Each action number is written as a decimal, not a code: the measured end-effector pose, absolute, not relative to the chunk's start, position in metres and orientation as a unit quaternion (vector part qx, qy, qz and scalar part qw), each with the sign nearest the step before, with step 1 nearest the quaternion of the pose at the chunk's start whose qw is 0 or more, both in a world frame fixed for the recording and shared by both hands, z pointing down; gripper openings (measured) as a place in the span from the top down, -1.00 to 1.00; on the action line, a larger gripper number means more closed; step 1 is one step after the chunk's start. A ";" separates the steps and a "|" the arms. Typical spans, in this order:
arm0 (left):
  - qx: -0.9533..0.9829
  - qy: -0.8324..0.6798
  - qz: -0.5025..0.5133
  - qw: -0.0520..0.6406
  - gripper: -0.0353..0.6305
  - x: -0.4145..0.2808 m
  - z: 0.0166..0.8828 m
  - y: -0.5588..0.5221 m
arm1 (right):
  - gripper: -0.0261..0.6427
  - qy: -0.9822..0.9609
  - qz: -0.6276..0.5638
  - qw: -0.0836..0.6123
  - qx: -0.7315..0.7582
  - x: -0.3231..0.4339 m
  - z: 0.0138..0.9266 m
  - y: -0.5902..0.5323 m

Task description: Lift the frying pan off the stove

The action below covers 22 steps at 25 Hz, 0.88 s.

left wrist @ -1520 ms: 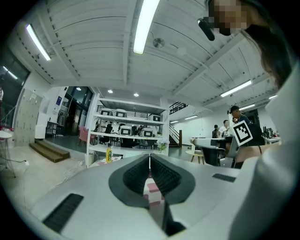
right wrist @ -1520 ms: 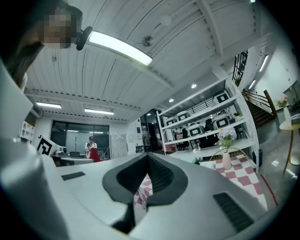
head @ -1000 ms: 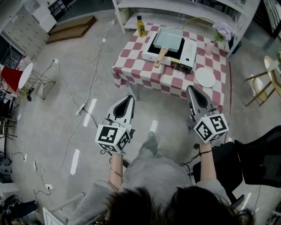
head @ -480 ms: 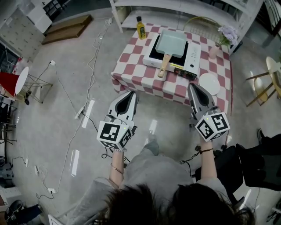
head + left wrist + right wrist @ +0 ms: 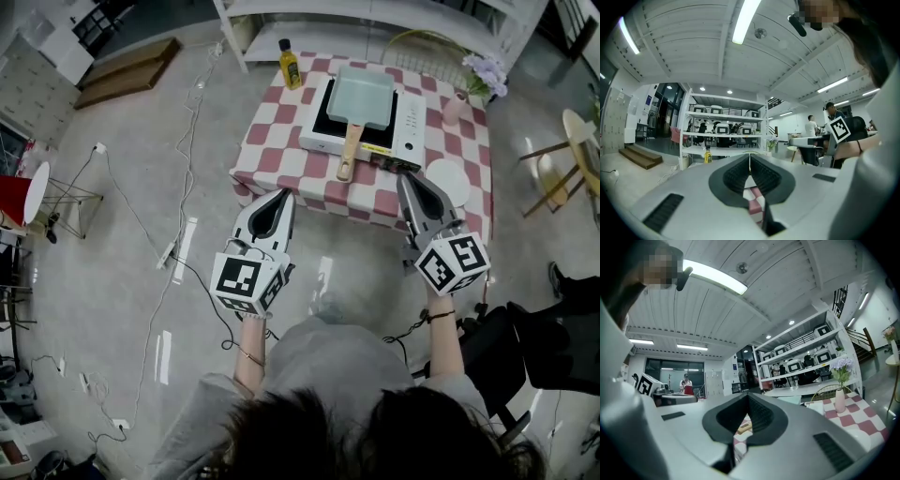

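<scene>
Pale rectangular frying pan [image 5: 366, 92] lies on the stove [image 5: 407, 120], its wooden handle [image 5: 348, 156] pointing off the stove toward the person.
Left tongs [image 5: 279, 195] and right tongs [image 5: 405, 177] are pressed together, empty, short of the stove.

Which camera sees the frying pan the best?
The head view: the whole pan shows from above, sitting on the stove. The right gripper view gives just a peek of its handle beyond the jaws. The left gripper view shows none of it, only some checked cloth.
</scene>
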<state>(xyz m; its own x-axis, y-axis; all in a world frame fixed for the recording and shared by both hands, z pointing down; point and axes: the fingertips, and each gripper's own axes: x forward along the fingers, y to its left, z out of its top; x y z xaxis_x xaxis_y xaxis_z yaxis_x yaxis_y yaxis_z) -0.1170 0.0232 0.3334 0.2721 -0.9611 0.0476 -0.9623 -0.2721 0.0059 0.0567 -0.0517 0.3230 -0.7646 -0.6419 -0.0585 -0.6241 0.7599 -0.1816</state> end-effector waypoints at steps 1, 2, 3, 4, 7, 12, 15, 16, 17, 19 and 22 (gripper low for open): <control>0.800 -0.599 0.019 0.018 0.81 -0.118 0.335 0.019 | 0.86 0.935 -0.078 0.058 -0.340 0.055 0.324 -0.054; 0.803 -0.595 0.021 0.018 0.80 -0.118 0.336 0.016 | 0.86 0.934 -0.080 0.057 -0.342 0.053 0.326 -0.057; 0.806 -0.591 0.024 0.018 0.81 -0.118 0.337 0.013 | 0.86 0.933 -0.082 0.057 -0.345 0.051 0.327 -0.059; 0.808 -0.588 0.026 0.018 0.80 -0.119 0.338 0.010 | 0.86 0.932 -0.083 0.057 -0.347 0.050 0.328 -0.061; 0.815 -0.579 0.034 0.019 0.80 -0.120 0.342 -0.001 | 0.86 0.929 -0.086 0.057 -0.354 0.045 0.331 -0.068; 0.822 -0.568 0.039 0.020 0.80 -0.120 0.346 -0.014 | 0.86 0.928 -0.089 0.054 -0.357 0.038 0.336 -0.078; 0.825 -0.563 0.045 0.027 0.80 -0.119 0.351 -0.018 | 0.86 0.928 -0.098 0.052 -0.356 0.034 0.341 -0.081; 0.826 -0.561 0.046 0.031 0.80 -0.119 0.352 -0.019 | 0.86 0.927 -0.101 0.051 -0.356 0.033 0.342 -0.082; 0.826 -0.560 0.047 0.034 0.80 -0.119 0.352 -0.021 | 0.86 0.927 -0.106 0.051 -0.356 0.032 0.343 -0.084; 0.827 -0.558 0.050 0.041 0.80 -0.119 0.353 -0.024 | 0.86 0.927 -0.115 0.052 -0.354 0.031 0.343 -0.086; 0.825 -0.560 0.055 0.054 0.80 -0.120 0.360 -0.026 | 0.86 0.926 -0.127 0.045 -0.352 0.030 0.349 -0.089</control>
<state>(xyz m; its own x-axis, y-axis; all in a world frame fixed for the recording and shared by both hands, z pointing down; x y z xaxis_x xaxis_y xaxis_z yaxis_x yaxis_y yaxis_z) -0.1201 -0.0259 0.3604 0.3656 -0.9182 0.1523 -0.9303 -0.3659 0.0274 0.0296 -0.0893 0.3493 -0.7482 -0.6635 0.0059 -0.6406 0.7200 -0.2667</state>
